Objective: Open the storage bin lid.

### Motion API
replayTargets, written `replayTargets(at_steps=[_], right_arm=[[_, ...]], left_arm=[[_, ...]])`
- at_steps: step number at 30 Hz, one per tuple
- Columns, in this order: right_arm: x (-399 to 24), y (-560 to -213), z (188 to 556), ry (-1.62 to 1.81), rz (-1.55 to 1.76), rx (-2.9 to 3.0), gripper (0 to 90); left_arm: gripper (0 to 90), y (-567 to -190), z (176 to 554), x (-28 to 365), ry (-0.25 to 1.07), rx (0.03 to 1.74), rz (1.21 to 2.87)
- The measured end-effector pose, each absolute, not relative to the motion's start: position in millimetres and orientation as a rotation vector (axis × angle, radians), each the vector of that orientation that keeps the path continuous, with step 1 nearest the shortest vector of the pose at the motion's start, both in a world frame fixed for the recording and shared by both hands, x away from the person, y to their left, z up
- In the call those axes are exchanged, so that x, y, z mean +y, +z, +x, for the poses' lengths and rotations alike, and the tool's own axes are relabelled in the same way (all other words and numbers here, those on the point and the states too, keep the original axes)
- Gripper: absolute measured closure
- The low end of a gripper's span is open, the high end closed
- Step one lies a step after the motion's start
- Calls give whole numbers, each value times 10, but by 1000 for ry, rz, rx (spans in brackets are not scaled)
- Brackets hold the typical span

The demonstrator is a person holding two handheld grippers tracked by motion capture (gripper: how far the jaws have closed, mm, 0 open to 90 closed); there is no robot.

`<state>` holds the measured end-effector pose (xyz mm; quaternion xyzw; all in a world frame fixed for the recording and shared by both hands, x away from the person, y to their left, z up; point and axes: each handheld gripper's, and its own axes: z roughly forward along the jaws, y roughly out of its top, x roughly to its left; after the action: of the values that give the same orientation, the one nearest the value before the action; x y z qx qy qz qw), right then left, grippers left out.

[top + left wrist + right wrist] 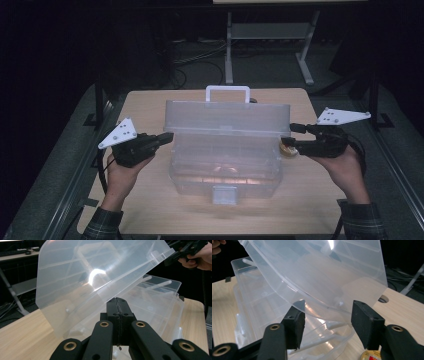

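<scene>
Clear plastic storage box (225,170) sitting mid-bench (150,200), lid (227,116) swung partway up, hinged along the far edge, white carry handle (227,93) at 12 o'clock of the lid, front latch (224,195) at 6 o'clock of the box.

Left tool (167,137) at 9 o'clock of the box, tip right at the lid's left end; contact not resolvable from the high view. In the left gripper view, jaws of left tool (117,305) pressed flat together, clenched on nothing, lid edge just above and beyond the tip.

Right tool (290,136) at 3 o'clock of the box, level with the lid's right end. In the right gripper view, right tool (327,315) jaws parted, lid's lower corner sitting between them, pads not pressing on it: released, not gripping. Whether either pad brushes the plastic, cannot tell.

Small round gold-rimmed disc (286,148) on the bench just under the right tool, beside the box's right wall; also visible at the bottom edge of the right gripper view (370,356) at 5 o'clock. Markings too small to read.

Round cable hole (383,299) in the bench past the lid at 3 o'clock in the right gripper view.

Box interior appears bare apart from glare; moulded ribs visible through the lid.
</scene>
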<state>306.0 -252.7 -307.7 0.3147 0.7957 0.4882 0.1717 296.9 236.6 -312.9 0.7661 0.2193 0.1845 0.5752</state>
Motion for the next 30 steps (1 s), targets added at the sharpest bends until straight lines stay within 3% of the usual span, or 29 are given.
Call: replayTargets(at_steps=[7,30], right_arm=[[-2464,-3039,3017,1340,885,2215,527],[-2428,-2996,3098,1325,923,2176,554]], left_arm=[[899,-3105,3008,2346,439,516,1798],[899,-3028,3144,2289,435,518,1806]])
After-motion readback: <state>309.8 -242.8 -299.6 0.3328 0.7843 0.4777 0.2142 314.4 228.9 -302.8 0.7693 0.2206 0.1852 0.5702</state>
